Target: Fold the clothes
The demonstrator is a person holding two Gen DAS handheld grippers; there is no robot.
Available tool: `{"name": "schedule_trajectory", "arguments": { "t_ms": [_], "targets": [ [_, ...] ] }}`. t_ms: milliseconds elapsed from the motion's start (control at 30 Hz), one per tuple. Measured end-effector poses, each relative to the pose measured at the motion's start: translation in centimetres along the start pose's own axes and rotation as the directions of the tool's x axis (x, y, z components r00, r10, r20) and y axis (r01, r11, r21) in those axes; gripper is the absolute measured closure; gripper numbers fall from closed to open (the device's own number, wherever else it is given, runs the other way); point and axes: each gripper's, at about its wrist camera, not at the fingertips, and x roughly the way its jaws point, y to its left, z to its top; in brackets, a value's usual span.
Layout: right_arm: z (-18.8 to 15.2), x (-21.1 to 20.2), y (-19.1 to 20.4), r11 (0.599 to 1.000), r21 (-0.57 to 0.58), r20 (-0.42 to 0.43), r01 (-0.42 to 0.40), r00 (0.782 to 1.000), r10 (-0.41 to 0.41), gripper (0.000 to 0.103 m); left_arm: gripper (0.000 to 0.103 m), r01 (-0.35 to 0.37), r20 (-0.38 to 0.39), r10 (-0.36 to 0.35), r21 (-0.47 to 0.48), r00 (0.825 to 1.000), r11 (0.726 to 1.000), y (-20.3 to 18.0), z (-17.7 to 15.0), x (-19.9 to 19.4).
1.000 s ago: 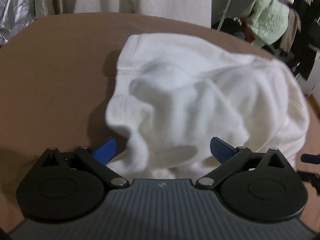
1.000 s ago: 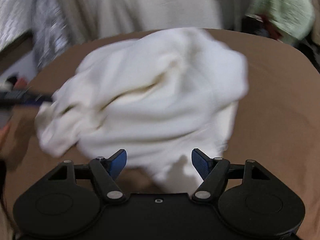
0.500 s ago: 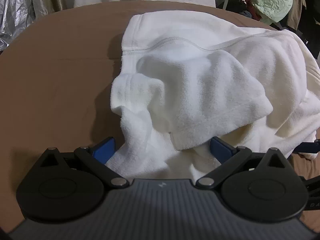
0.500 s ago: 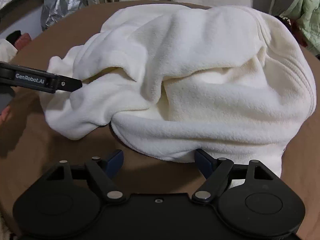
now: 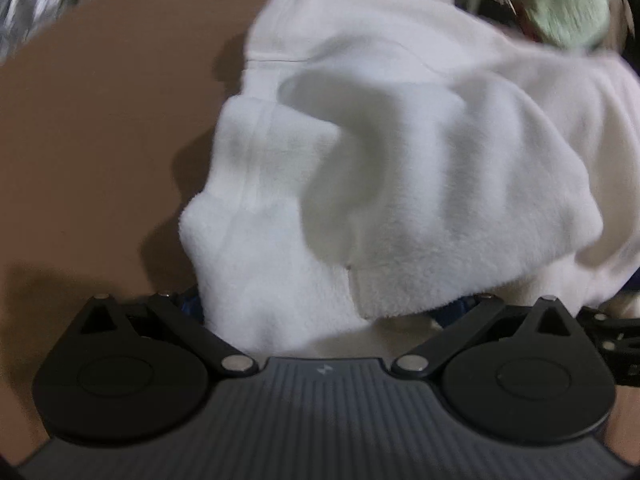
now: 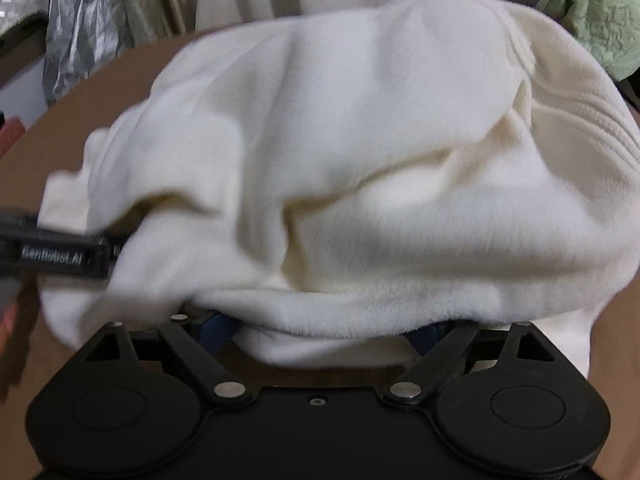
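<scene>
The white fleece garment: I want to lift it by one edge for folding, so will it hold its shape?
Probably not: the white fleece garment lies bunched in soft folds, so it should droop. Its fuzzy nap likely resists slipping. Thick layers suggest some bulk.

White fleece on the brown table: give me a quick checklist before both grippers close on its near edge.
1. White fleece lies on the brown table: ok.
2. Spread flat for folding: not ok, it is bunched and creased.
3. Left gripper has fabric between its jaws, which are closing: ok.
4. Right gripper has the near edge between its closing jaws: ok.
5. Pads pressing on the cloth: cannot tell, fabric hides them.
6. Single layer caught: cannot tell.
</scene>
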Motion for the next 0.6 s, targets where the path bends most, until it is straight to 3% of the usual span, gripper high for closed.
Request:
{"name": "schedule_trajectory", "arguments": {
  "t_ms": [33, 67, 100, 133, 167, 233, 367, 500, 533, 600],
  "targets": [
    [-0.1, -0.4, -0.2, 1.0, 0.003, 0.02, 0.008, 1.0, -0.008, 0.038, 0.021, -0.012, 0.006, 0.012, 0.009, 1.0, 1.0, 0.0, 0.1, -0.3],
    [-0.4, -1.0, -0.2, 1.0, 0.001, 0.035, 0.014, 0.999, -0.014, 0.053, 0.047, -0.023, 0.022, 0.023, 0.012, 1.0, 1.0, -0.1, 0.3, -0.7],
    [-0.7, -1.6, -0.3, 1.0, -0.006, 0.049, 0.016, 0.999, -0.015, 0.059, 0.06, -0.031, 0.044, 0.031, 0.002, 0.999, 1.0, -0.1, 0.5, -1.4],
    [-1.0, -2.3, -0.5, 1.0, -0.015, 0.062, 0.016, 0.998, -0.015, 0.07, 0.066, -0.037, 0.067, 0.038, -0.013, 0.997, 0.999, 0.0, 0.8, -2.0],
    [-1.3, -3.0, -0.7, 0.999, -0.025, 0.072, 0.02, 0.997, -0.019, 0.073, 0.074, -0.048, 0.097, 0.05, -0.022, 0.994, 0.999, 0.0, 1.0, -2.7],
    [-1.9, -4.4, -1.1, 0.998, -0.048, 0.09, 0.034, 0.995, -0.029, 0.077, 0.079, -0.086, 0.164, 0.089, -0.026, 0.982, 0.996, 0.0, 1.5, -4.0],
    [-2.7, -7.6, -2.4, 0.994, -0.062, 0.115, 0.085, 0.99, -0.077, 0.079, 0.081, -0.202, 0.284, 0.194, -0.002, 0.939, 0.979, 0.0, 2.3, -6.3],
    [-2.1, -9.6, -4.2, 0.988, -0.057, 0.14, 0.145, 0.981, -0.136, 0.086, 0.081, -0.161, 0.274, 0.168, -0.048, 0.947, 0.986, 1.2, 2.9, -6.9],
    [-2.0, -9.9, -4.5, 0.983, -0.063, 0.148, 0.175, 0.975, -0.164, 0.093, 0.081, -0.155, 0.265, 0.165, -0.056, 0.95, 0.986, 1.3, 3.0, -6.8],
    [-1.8, -10.3, -5.1, 0.967, -0.078, 0.164, 0.244, 0.96, -0.229, 0.096, 0.081, -0.161, 0.25, 0.171, -0.058, 0.953, 0.985, 1.3, 3.1, -6.4]
  ]
}}
